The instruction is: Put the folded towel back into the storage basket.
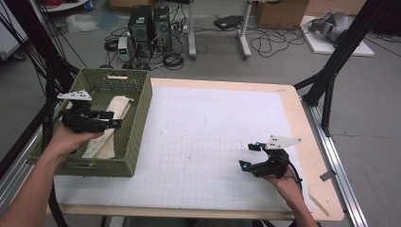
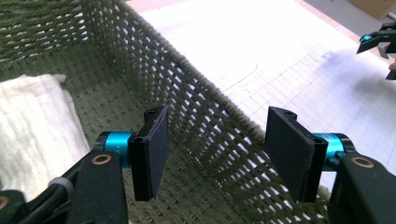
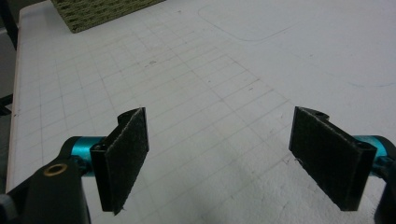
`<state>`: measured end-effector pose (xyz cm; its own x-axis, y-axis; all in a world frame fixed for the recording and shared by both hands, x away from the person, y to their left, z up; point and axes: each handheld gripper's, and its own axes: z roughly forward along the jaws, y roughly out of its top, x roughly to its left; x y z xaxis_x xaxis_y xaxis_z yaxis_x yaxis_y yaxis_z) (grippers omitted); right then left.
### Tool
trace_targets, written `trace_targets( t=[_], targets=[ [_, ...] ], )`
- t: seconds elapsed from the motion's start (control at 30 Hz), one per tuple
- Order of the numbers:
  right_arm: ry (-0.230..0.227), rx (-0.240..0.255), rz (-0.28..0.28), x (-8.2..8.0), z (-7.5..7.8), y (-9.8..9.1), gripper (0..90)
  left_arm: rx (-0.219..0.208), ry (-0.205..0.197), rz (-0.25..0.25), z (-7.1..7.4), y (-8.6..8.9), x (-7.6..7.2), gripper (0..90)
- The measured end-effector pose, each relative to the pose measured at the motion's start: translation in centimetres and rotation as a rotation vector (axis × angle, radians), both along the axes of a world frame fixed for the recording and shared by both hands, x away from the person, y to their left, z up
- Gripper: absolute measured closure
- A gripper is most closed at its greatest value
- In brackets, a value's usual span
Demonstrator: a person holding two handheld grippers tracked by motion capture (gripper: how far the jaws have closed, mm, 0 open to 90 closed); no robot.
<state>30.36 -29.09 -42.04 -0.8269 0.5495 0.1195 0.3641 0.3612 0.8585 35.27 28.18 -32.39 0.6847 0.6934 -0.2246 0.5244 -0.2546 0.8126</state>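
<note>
Hovering my left tool [image 1: 115, 119] over the green woven basket [image 1: 140, 111] at the desk's left edge, I have its jaws spread apart with nothing between them, straddling the basket's right wall. The folded white cloth [image 1: 112, 126] lies flat on the basket floor, just beside the tool and untouched by the pads. My right tool [image 1: 250, 156] rests low near the desk's [image 1: 208, 123] right edge, jaws wide and empty over the bare gridded mat. I judge the cloth is stowed; what seems left is pulling my left hand clear.
</note>
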Motion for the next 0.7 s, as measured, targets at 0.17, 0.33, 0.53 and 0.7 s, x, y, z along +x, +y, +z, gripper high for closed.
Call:
trace_targets(
  t=[0.17,0.33,0.53,0.7],
  targets=[
    [0.001,0.003,-0.002,0.0,0.0,0.0,19.0,-0.020,-0.014,-0.005,0.1,-0.5,-0.4,39.3],
    [-0.003,-0.001,-0.001,-0.1,0.0,0.0,18.5,-0.020,-0.036,-0.019,0.4,-1.5,-1.0,38.1],
    [-0.001,-0.006,-0.001,-0.1,0.0,0.0,18.3,-0.040,-0.069,-0.030,0.8,-2.7,-1.6,37.8],
    [-0.006,-0.005,-0.004,-0.1,0.0,0.0,18.3,-0.044,-0.089,-0.031,0.9,-3.8,-2.2,37.4]
  ],
)
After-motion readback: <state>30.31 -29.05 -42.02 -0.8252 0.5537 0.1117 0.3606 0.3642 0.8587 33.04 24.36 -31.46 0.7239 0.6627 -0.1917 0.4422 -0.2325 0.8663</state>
